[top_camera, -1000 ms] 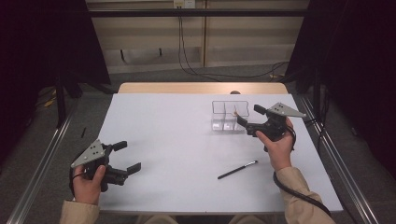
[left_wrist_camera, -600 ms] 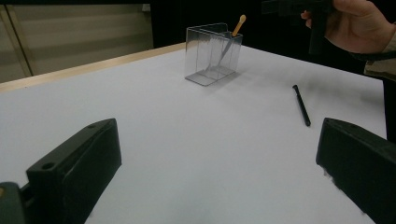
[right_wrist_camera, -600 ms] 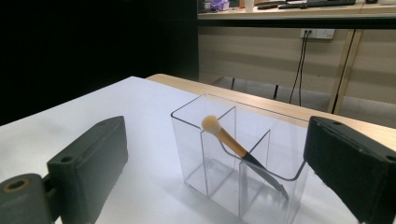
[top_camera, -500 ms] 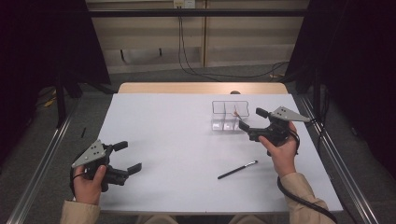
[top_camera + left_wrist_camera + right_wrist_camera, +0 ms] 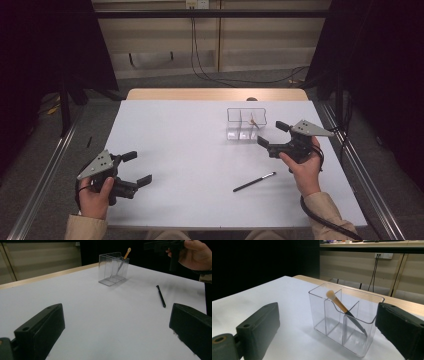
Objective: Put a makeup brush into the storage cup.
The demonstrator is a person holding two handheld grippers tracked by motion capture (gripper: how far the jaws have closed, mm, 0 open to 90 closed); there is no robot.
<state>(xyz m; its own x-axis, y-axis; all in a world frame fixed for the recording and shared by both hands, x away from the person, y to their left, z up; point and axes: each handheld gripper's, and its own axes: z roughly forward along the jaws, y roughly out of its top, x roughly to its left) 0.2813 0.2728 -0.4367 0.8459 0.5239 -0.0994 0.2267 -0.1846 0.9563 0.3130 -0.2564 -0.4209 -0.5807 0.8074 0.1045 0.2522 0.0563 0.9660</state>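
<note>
Desk [image 5: 200, 150]: white, with a clear three-part holder [image 5: 240, 124] toward your far right.
Done so far: one brush [image 5: 342, 307] with a tan tip leans tilted in the holder, head up.
Left to do: a black pen [image 5: 254, 182] lies flat on the desk, well apart from the holder, near your right hand; it looks like the next item to go in.
Right gripper [image 5: 270, 134]: fingers apart, holding nothing, raised just beside the holder.
Left gripper [image 5: 137, 168]: fingers apart, holding nothing, low at your near left, far from both items.
Progress: roughly halfway, by my judgement.
</note>
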